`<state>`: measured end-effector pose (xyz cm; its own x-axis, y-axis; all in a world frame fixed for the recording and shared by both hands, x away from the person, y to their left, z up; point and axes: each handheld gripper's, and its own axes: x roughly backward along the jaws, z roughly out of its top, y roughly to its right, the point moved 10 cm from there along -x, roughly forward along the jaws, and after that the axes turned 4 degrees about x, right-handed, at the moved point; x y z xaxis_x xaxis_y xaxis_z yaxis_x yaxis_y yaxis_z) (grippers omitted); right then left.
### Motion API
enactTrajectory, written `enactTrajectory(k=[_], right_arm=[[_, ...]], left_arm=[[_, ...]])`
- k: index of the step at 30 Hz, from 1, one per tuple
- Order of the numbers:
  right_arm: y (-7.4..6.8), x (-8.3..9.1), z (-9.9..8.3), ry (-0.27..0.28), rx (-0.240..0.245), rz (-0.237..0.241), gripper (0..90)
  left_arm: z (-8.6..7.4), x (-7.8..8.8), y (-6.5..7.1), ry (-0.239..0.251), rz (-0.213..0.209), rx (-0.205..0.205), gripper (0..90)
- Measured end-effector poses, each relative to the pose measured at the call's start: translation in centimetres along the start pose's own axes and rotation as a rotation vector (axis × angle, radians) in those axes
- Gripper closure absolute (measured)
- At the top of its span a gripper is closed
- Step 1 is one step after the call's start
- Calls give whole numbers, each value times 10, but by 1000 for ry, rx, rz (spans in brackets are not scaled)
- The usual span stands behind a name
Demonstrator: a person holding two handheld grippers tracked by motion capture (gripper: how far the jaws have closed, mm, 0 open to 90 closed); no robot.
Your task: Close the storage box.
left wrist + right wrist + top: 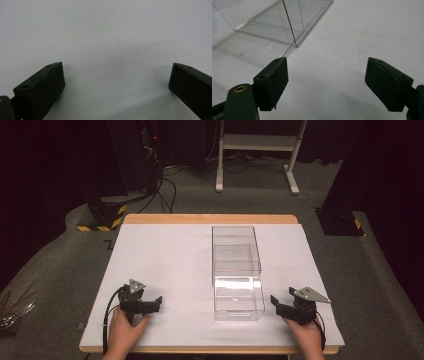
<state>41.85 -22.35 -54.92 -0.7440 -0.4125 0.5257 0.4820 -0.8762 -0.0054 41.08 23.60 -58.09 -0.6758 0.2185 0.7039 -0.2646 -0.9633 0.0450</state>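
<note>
Sitting mid-table, clear box (236, 270), long axis running away from person, drawer end nearest. R gripper (280, 304) closer, box just to its left; L gripper (156, 302) farther off. Both jaws wide apart, holding nothing. Clear walls hard to trace; box interior looks empty, can't confirm.
</note>
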Motion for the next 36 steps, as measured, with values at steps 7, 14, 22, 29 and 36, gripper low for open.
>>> enactTrajectory(k=[7,14,22,29,36], right_arm=[[-1,4,4,-3,-8,-1,185],[-1,8,16,-15,15,-16,182],[2,12,27,-17,15,-42,172],[3,17,32,-8,19,-42,168],[3,20,31,17,16,-24,169]], left_arm=[[0,0,0,-3,-1,-3,6],[0,0,0,-3,-1,-3,6],[0,0,0,-3,-1,-4,6],[0,0,0,-3,0,-4,6],[0,0,0,0,1,-1,6]])
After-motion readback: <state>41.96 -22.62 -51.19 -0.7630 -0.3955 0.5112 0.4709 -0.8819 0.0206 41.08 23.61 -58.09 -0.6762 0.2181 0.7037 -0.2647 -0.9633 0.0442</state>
